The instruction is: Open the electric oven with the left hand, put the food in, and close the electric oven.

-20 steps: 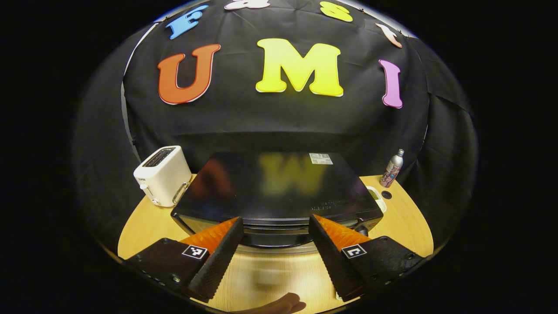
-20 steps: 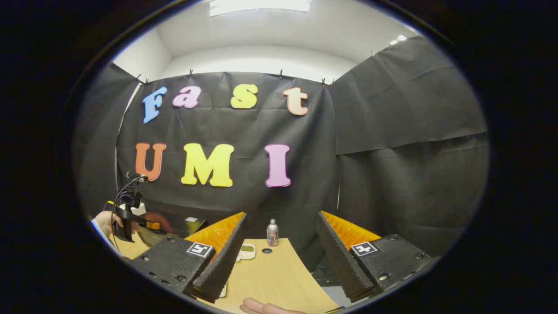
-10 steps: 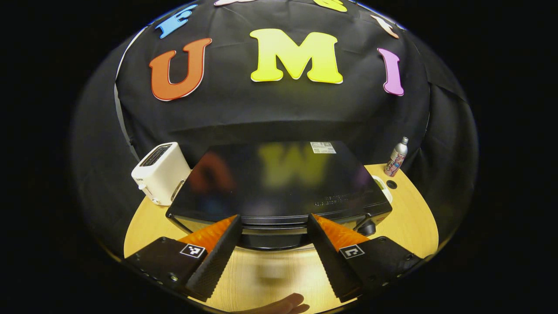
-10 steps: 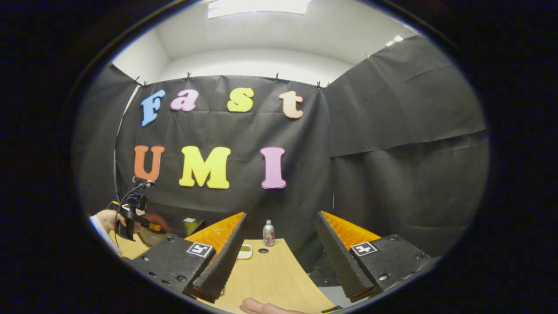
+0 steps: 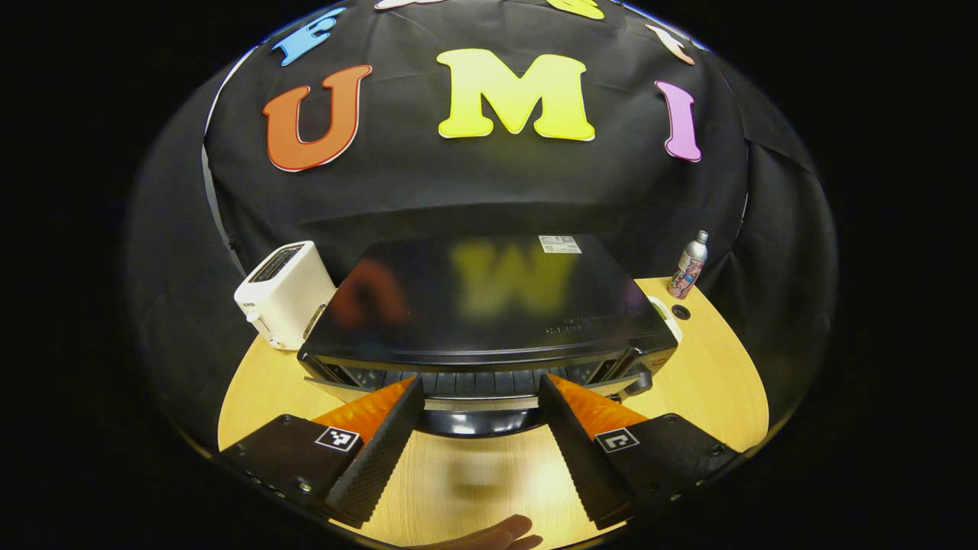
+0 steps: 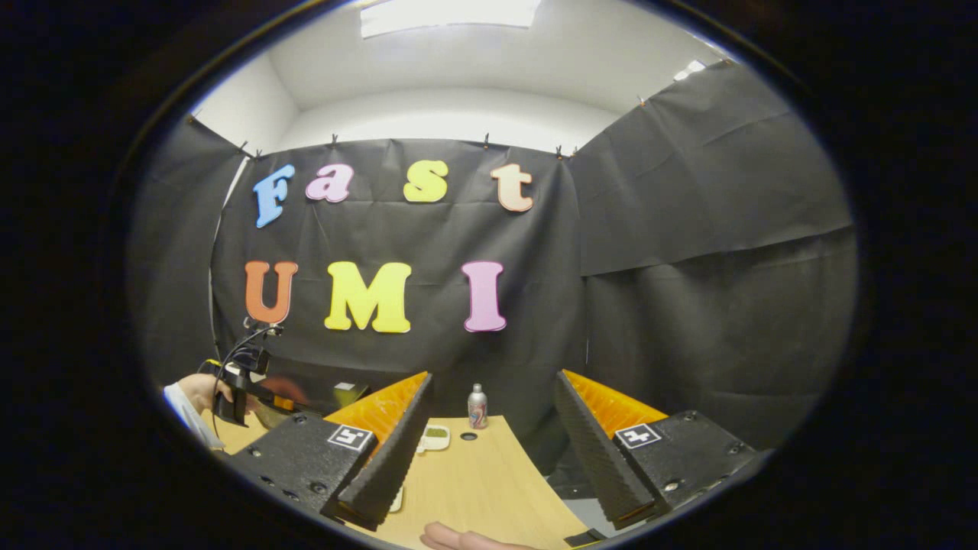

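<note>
Left gripper (image 5: 480, 409): fingers spread apart, straddling the front handle of the electric oven (image 5: 489, 305), which sits mid-table (image 5: 718, 382) between a white toaster (image 5: 284, 294) and a bottle (image 5: 689, 265). Right gripper (image 6: 489, 428): fingers apart, holding nothing, above the table's right part

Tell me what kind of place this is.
Likely a staged kitchen booth, not a real home kitchen: a black electric oven and a white toaster sit on a wooden table, with black cloth hung as walls under a plain white ceiling.
</note>
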